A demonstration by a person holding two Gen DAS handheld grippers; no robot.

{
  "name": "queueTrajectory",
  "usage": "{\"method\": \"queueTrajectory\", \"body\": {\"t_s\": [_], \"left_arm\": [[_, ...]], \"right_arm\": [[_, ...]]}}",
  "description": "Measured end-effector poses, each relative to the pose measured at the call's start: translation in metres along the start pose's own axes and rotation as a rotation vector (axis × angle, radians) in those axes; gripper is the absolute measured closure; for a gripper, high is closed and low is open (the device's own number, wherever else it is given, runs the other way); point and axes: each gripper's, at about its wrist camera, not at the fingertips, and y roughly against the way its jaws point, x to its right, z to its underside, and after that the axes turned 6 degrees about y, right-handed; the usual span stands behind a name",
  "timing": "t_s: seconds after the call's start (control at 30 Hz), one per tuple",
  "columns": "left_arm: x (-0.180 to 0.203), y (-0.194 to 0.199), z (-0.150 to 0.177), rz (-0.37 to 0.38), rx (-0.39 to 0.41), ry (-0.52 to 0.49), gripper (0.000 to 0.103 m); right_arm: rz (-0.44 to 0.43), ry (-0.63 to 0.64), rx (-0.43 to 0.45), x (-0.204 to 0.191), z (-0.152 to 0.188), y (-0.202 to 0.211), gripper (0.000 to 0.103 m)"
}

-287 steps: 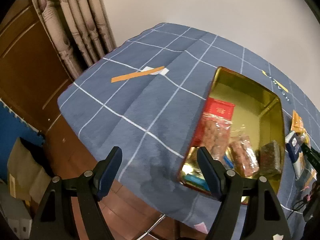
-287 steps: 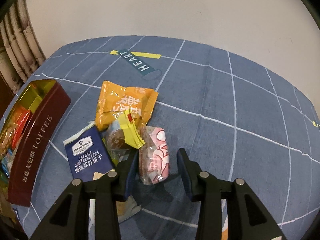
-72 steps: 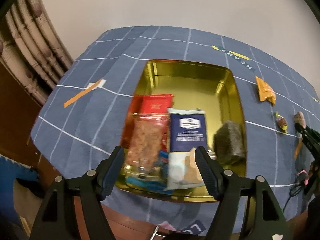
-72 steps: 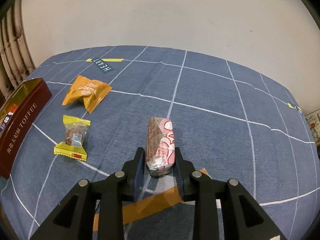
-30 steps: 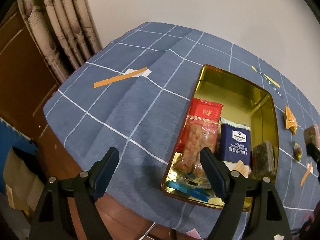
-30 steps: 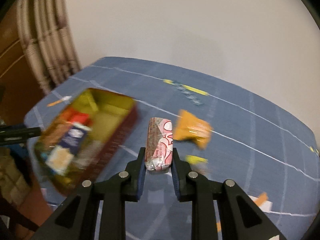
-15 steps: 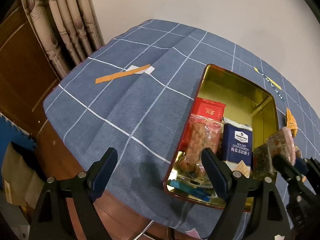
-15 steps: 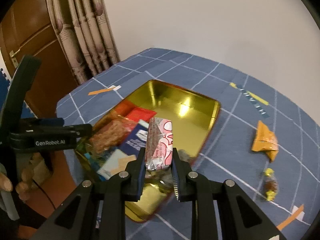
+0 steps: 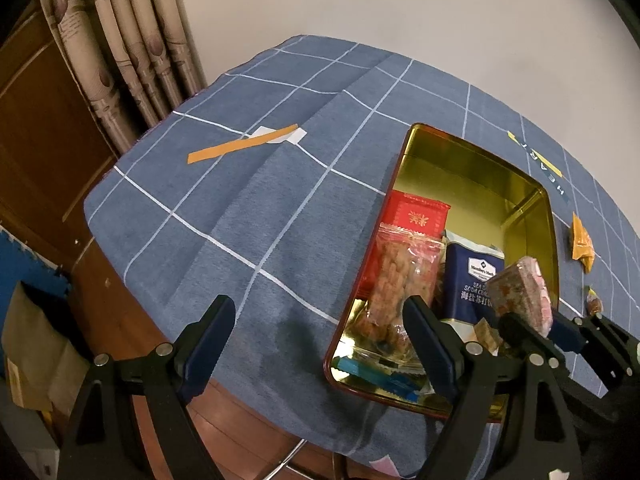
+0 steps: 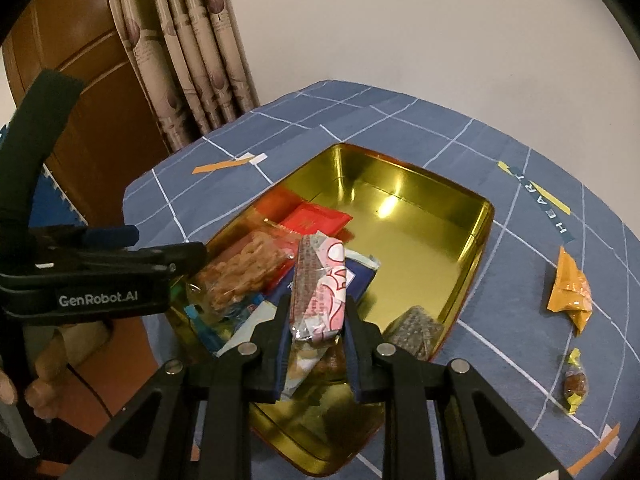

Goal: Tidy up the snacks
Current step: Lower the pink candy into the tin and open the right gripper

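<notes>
My right gripper (image 10: 316,320) is shut on a pink and white snack bar (image 10: 320,288) and holds it above the near end of the gold tin (image 10: 400,224). The bar and that gripper also show in the left wrist view (image 9: 520,292). The tin (image 9: 472,164) holds a red packet (image 9: 416,216), a clear bag of nuts (image 9: 400,272), a blue cracker pack (image 9: 472,280) and a dark bar (image 10: 416,328). My left gripper (image 9: 320,336) is open and empty, over the tablecloth left of the tin.
An orange snack bag (image 10: 568,292) and a small yellow-ended candy (image 10: 576,380) lie on the blue checked cloth right of the tin. An orange tape strip (image 9: 240,146) lies far left. The table edge (image 9: 132,280) drops to the floor beside curtains (image 9: 132,40).
My right gripper has carried the pink bar from the open cloth to above the tin's near end. My left gripper has stayed open, shifting only slightly.
</notes>
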Motion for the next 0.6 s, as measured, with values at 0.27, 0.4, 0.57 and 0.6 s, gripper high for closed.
{"method": "queueTrajectory", "body": {"t_s": [0.27, 0.4, 0.57, 0.6], "left_arm": [[0.0020, -0.0009, 0.0007, 0.002, -0.003, -0.006, 0.020], [0.0042, -0.0011, 0.0015, 0.002, -0.002, -0.013, 0.020], [0.0048, -0.0016, 0.0020, 0.004, -0.010, -0.015, 0.020], [0.0048, -0.0015, 0.0024, 0.003, -0.011, -0.015, 0.020]], "right_arm": [[-0.016, -0.010, -0.020, -0.0007, 0.0037, -0.0071, 0.079], [-0.014, 0.002, -0.020, -0.0023, 0.0044, -0.0070, 0.079], [-0.007, -0.001, 0.003, -0.0021, 0.0045, 0.0006, 0.077], [-0.006, -0.001, 0.006, -0.0018, 0.0042, 0.0023, 0.076]]}}
